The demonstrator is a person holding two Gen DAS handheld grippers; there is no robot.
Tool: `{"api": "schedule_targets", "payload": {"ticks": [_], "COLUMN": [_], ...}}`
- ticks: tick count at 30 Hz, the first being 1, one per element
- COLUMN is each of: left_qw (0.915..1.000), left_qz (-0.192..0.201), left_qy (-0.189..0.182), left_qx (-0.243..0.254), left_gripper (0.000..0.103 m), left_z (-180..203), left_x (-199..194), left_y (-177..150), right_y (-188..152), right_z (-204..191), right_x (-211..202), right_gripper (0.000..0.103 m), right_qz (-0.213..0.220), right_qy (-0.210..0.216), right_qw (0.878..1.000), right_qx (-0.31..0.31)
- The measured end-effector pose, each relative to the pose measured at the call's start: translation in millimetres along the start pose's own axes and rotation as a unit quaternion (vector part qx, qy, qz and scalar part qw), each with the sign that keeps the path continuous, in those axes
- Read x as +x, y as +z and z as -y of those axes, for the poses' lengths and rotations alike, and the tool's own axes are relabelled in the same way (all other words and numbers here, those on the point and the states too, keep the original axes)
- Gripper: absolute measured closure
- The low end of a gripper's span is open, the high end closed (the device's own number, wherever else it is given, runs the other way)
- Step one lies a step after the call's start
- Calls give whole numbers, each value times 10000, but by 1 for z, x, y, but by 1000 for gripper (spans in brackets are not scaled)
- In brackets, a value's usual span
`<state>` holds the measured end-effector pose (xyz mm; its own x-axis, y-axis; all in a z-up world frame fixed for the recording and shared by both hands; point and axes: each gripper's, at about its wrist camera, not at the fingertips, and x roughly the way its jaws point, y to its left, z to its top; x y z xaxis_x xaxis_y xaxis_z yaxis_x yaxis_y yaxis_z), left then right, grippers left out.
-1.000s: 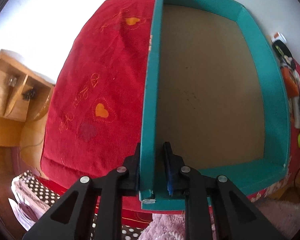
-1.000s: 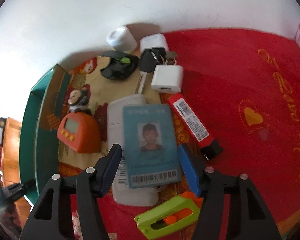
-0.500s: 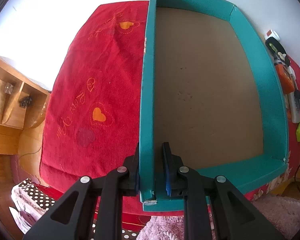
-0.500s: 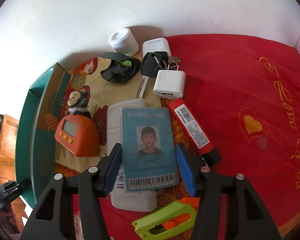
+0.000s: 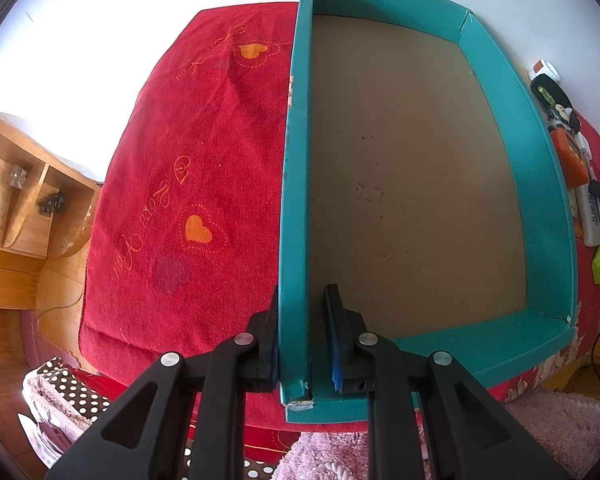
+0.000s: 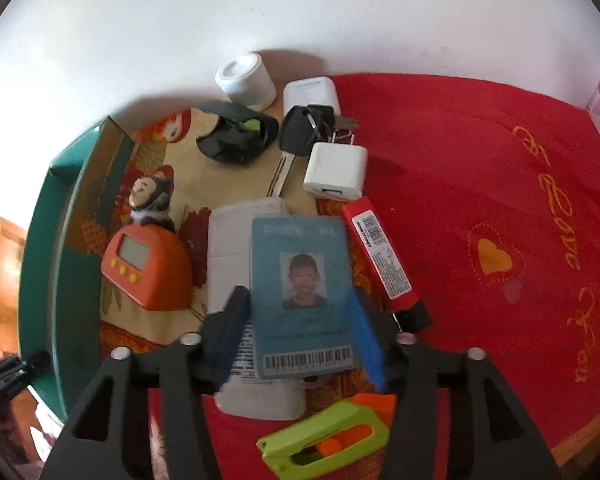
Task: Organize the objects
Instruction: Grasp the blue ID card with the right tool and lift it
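Red cloth (image 5: 188,168) with orange hearts covers the table, set against a white wall, and a wooden shelf (image 5: 16,184) stands at the far left. My left gripper (image 5: 302,340) straddles the near end of the left wall of the teal box (image 5: 296,208); its jaws are narrow, the outer finger against the wall and the inner one just beside it, so I cannot tell whether they pinch it. The box holds nothing but its brown floor.

My right gripper (image 6: 296,332) is spread wide, one finger on each side of the blue ID card (image 6: 302,296), which lies on a white case (image 6: 236,248); whether the pads touch the card's edges I cannot tell. Left of the card sits an orange timer (image 6: 146,272) with a small figurine (image 6: 150,200) behind it, the box wall beyond them. Right of the card lies a red lighter (image 6: 384,264). Farther off are a white charger (image 6: 336,170), keys (image 6: 304,132), a black clip (image 6: 236,136) and a white cap (image 6: 246,80). A green cutter (image 6: 324,440) lies nearest me.
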<state>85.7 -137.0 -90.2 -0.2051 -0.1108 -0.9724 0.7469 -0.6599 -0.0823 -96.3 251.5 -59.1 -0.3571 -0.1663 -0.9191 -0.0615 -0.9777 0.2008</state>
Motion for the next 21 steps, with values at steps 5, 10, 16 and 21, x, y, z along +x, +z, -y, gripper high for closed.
{"api": "schedule_targets", "payload": {"ticks": [5,10,16,21], "left_qw": [9999,9998,9987,9967], "left_qz": [16,24,62,96], "left_qy": [20,36,85,127], "left_qx": [-124,-169,-491,-800], "left_gripper": [87,87,87,87], "left_z": [0,-2,-3,-1], "left_x": [0,2,0,0], "left_y": [2,-1,-3,-5], "right_y": [13,19,17,10], "right_z": [12,7,-5,-27], "right_x": [6,12,14,-7], "right_gripper": [42,46,46,46], "right_qz": [-36,-199,-248,-84], "right_qy": [422,417,760,808], "right_qw": [9991,9985,9966,9955], "right_qx": [60,-309,-212,-496]}}
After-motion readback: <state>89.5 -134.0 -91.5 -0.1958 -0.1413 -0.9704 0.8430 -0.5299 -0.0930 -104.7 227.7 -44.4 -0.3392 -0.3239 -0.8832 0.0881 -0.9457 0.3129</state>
